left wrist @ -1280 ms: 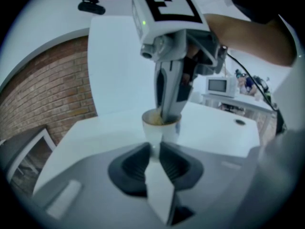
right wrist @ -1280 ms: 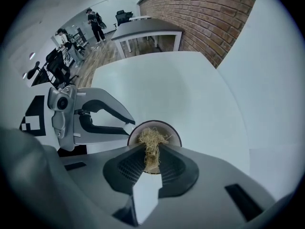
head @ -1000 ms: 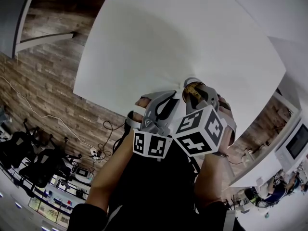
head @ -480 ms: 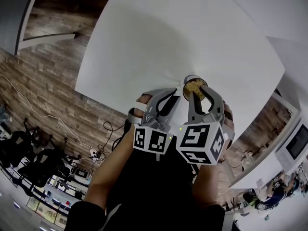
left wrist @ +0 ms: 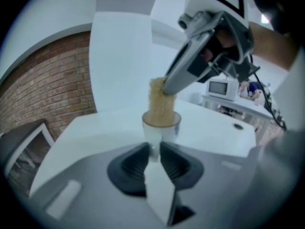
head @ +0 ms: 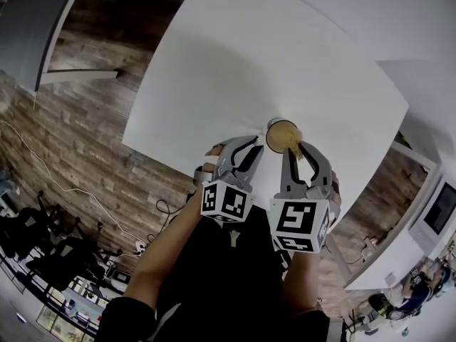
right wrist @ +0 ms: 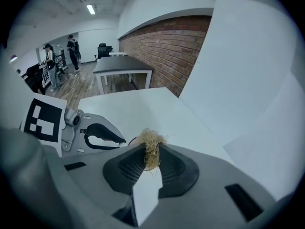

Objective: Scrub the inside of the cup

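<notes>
Cup (left wrist: 163, 131) is standing on the table just past your left fingers (left wrist: 131, 165), with its near side sitting between them. Left gripper (left wrist: 153, 149) is pinching that side; handle or wall, I can't tell which. Its jaws have just been easing open a touch, with the cup between them.

Right gripper (right wrist: 152, 152) is pinching the scrubber (right wrist: 151, 142). Its fingers (right wrist: 177, 167) are pressing on the fibre tuft, which is poking out past the tips. In the left gripper view the tuft's lower part is sitting in the cup mouth and the upper part is standing above the rim. The right jaws are angling down onto it from above.

I'm reading this as mid-scrub, with the scrubber riding high in the cup.

For this step:
- Firm up the left pinch before you're pushing down, or the cup is probably going to twist or tip.
- Drive the right tips down until the tuft is reaching the base, then sweep round the wall.
- Keep the right tips off the rim.
- Only a short bit of tuft is clamped, so it's likely pulling free if you're dragging hard.

Table (head: 235, 63) is white and plain, running out beyond both sets of fingers. A brick wall (right wrist: 167, 46) is ahead of the right fingers, with a dark table (right wrist: 125, 67) and people (right wrist: 50, 61) off to their left. A microwave (left wrist: 218, 87) is sitting beyond the left fingers, to their right. Wood floor (head: 71, 141) is showing past the table edge.
</notes>
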Demonstrator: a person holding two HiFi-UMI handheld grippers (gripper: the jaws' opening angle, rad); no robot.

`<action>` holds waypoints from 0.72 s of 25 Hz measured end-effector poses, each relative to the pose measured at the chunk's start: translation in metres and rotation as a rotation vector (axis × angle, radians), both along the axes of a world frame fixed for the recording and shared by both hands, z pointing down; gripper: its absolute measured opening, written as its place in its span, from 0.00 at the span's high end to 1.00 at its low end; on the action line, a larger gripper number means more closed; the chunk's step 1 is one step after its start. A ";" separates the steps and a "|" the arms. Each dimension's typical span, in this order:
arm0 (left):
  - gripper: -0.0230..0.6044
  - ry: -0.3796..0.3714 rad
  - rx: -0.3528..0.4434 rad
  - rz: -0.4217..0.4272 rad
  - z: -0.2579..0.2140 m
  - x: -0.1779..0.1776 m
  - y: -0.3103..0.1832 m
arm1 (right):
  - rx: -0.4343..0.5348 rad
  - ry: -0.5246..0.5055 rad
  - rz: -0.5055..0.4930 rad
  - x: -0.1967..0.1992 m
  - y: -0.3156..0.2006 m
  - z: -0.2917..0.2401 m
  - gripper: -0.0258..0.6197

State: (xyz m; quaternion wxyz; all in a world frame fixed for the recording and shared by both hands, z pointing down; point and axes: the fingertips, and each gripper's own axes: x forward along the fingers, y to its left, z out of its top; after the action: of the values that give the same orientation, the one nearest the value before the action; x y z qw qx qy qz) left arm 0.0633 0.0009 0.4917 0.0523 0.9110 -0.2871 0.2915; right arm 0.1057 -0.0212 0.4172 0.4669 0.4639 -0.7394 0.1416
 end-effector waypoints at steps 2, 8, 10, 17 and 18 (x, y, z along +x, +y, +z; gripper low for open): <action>0.82 0.015 -0.011 -0.002 -0.004 -0.003 0.002 | 0.041 -0.020 0.027 0.002 0.003 -0.014 0.87; 0.81 0.017 0.037 0.014 -0.028 -0.012 0.007 | 0.157 -0.171 0.143 0.011 0.015 -0.055 0.87; 0.81 0.034 0.044 0.013 -0.041 -0.015 0.012 | 0.220 -0.245 0.184 0.014 0.021 -0.075 0.87; 0.82 0.162 0.086 -0.038 -0.126 -0.042 0.037 | 0.585 -0.446 0.308 0.025 0.060 -0.174 0.87; 0.82 0.168 0.104 -0.040 -0.141 -0.047 0.039 | 0.621 -0.491 0.336 0.028 0.068 -0.187 0.87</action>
State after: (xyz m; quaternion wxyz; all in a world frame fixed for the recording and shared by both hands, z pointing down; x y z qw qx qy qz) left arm 0.0163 0.0400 0.3511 0.0348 0.9277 -0.3148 0.1976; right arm 0.1338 0.0466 0.2302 0.0857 0.6489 -0.7503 0.0925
